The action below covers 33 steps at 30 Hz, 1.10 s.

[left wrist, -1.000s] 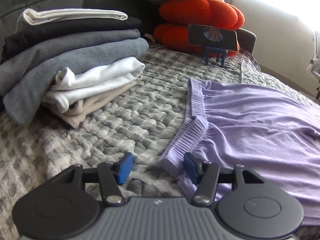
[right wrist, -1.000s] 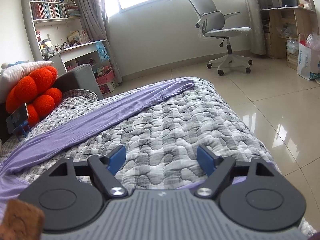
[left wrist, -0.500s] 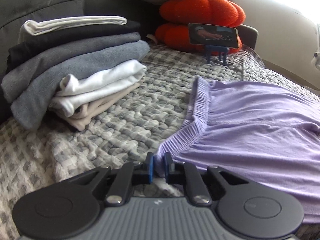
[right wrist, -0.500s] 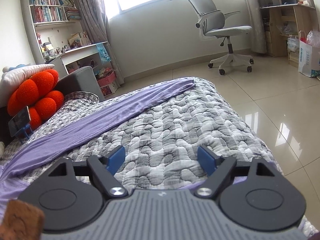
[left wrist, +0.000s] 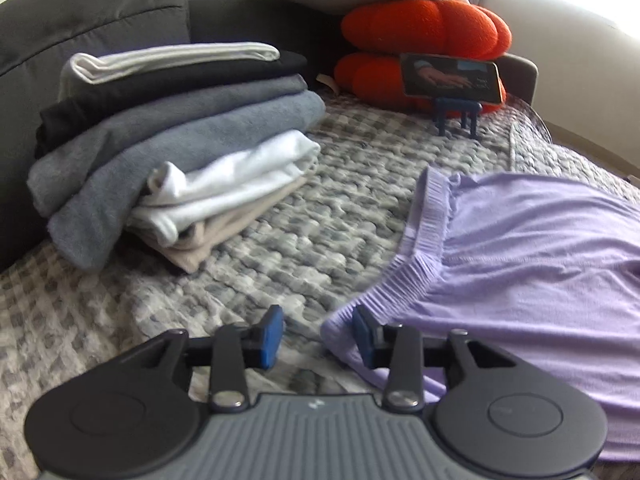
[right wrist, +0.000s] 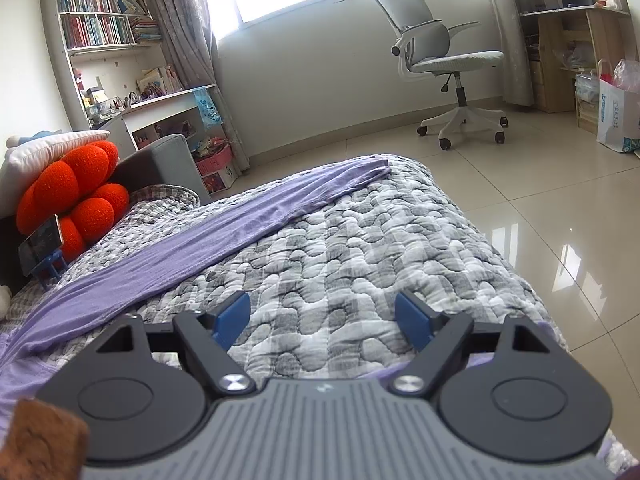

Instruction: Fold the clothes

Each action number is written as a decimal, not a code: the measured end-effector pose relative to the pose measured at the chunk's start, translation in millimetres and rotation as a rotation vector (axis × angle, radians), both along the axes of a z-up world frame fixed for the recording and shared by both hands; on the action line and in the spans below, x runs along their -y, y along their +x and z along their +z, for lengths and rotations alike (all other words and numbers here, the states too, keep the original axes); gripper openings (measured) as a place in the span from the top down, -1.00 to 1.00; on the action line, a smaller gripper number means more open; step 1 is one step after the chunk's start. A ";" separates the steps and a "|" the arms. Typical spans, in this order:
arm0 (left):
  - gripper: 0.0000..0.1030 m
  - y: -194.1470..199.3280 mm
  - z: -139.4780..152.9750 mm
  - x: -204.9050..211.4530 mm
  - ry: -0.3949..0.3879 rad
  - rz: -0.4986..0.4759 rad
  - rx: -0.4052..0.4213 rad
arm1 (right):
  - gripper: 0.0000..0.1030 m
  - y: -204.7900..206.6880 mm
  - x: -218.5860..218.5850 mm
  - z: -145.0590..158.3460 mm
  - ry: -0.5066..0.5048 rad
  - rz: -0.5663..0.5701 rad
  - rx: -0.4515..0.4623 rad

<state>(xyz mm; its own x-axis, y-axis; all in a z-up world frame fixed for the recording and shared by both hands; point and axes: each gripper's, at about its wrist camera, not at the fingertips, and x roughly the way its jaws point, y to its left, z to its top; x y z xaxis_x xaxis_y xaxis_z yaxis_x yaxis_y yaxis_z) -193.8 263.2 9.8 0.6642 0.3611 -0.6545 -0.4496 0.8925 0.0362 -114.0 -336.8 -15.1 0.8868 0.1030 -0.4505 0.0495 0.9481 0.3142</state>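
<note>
Lilac trousers [left wrist: 540,264] lie spread on the grey quilted bed cover [left wrist: 320,220], with the ribbed waistband towards the left wrist camera. My left gripper [left wrist: 317,338] sits low at the waistband's near corner and its jaws are opening. The corner of the fabric lies between the blue pads, against the right one, and the left pad is clear of it. In the right wrist view a long lilac leg [right wrist: 224,236] runs across the quilt to the far edge. My right gripper [right wrist: 323,320] stands wide open above bare quilt with nothing between its fingers.
A stack of folded clothes [left wrist: 172,152] in white, black, grey and beige leans against the dark sofa back at the left. An orange cushion [left wrist: 424,28] with a phone on a blue stand [left wrist: 450,78] sits behind. Beyond the bed edge are tiled floor and an office chair [right wrist: 448,64].
The left jaws closed on the waistband corner half a second ago and have since parted again; the corner stays on the quilt. The right gripper has not moved.
</note>
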 end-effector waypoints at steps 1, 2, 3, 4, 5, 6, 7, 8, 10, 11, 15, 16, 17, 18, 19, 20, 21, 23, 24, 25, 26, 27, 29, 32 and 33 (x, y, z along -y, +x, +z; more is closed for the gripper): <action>0.23 -0.3 2.1 -2.9 -0.012 0.002 0.004 | -0.60 -0.1 0.4 0.0 0.001 0.000 0.000; 0.23 -0.6 4.3 -5.9 -0.024 0.005 0.007 | -0.60 -0.1 0.8 -0.1 0.001 0.000 0.000; 0.23 -0.9 6.4 -8.8 -0.035 0.007 0.011 | -0.60 -0.2 1.2 -0.2 0.002 0.000 0.000; 0.23 0.1 8.4 -10.6 -0.049 0.002 0.014 | -0.60 -0.3 1.7 -0.2 0.002 0.000 0.000; 0.23 1.5 10.2 -12.0 -0.064 -0.007 0.018 | -0.60 -0.1 1.5 -0.1 0.000 0.000 0.000; 0.23 4.2 12.4 -11.9 -0.076 -0.019 0.022 | -0.60 0.0 1.3 0.0 -0.002 0.000 -0.001; 0.23 8.9 14.7 -10.9 -0.083 -0.032 0.023 | -0.60 0.4 1.1 0.3 -0.004 0.001 -0.002; 0.21 14.3 17.1 -9.7 -0.088 -0.044 0.024 | -0.60 0.3 0.9 0.3 -0.005 0.001 -0.003; 0.12 27.2 21.1 -8.6 -0.106 -0.065 0.017 | -0.61 0.2 0.8 0.5 -0.007 0.001 -0.004; 0.06 35.7 22.4 -9.4 -0.123 -0.072 0.005 | -0.61 0.4 0.7 0.6 -0.009 0.001 -0.006; 0.06 71.8 23.3 -14.5 -0.195 -0.095 -0.038 | -0.65 1.5 -1.5 1.1 -0.022 0.004 -0.013; 0.06 81.1 23.0 -16.0 -0.213 -0.099 -0.049 | -0.67 1.8 -2.7 1.2 -0.030 0.005 -0.016; 0.05 90.4 22.9 -16.7 -0.231 -0.111 -0.054 | -0.69 2.1 -3.8 1.3 -0.038 0.007 -0.018; 0.02 99.0 22.9 -17.1 -0.245 -0.125 -0.056 | -0.70 2.4 -4.5 1.1 -0.041 0.009 -0.019; -0.08 106.9 22.7 -16.6 -0.251 -0.132 -0.060 | -0.73 2.6 -5.1 1.0 -0.045 0.012 -0.020; -0.15 113.9 22.2 -14.6 -0.247 -0.134 -0.063 | -0.74 2.9 -5.8 0.8 -0.048 0.014 -0.022; -0.15 119.5 21.3 -10.3 -0.232 -0.136 -0.068 | -0.74 2.7 -5.4 0.6 -0.045 0.015 -0.021; -0.15 127.1 19.7 0.3 -0.198 -0.147 -0.072 | -0.76 3.2 -5.0 0.5 -0.043 0.018 -0.023; -0.15 128.8 19.3 6.0 -0.184 -0.156 -0.068 | -0.77 3.5 -5.1 0.6 -0.043 0.019 -0.024; -0.15 129.6 18.7 12.4 -0.170 -0.166 -0.064 | -0.77 3.9 -5.3 0.6 -0.044 0.021 -0.025; -0.15 130.4 17.8 18.4 -0.154 -0.174 -0.063 | -0.77 4.0 -6.2 0.8 -0.049 0.020 -0.026; -0.15 132.2 16.4 24.4 -0.134 -0.180 -0.066 | -0.77 4.1 -6.9 0.9 -0.052 0.020 -0.027; -0.16 136.8 12.3 35.6 -0.087 -0.193 -0.076 | -0.77 4.2 -7.6 0.9 -0.055 0.019 -0.028; -0.19 147.4 1.8 40.2 -0.056 -0.189 -0.100 | -0.77 4.0 -7.8 0.8 -0.055 0.019 -0.028; -0.19 150.8 -2.2 38.9 -0.060 -0.178 -0.112 | -0.77 4.1 -8.3 0.9 -0.054 0.019 -0.028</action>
<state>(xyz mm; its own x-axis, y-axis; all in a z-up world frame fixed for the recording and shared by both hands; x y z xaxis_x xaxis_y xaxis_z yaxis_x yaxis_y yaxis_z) -43.0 224.3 7.6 0.6360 0.2033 -0.7444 -0.2812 0.9594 0.0217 -109.9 -328.4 -14.2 0.8722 0.0941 -0.4801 0.0396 0.9645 0.2610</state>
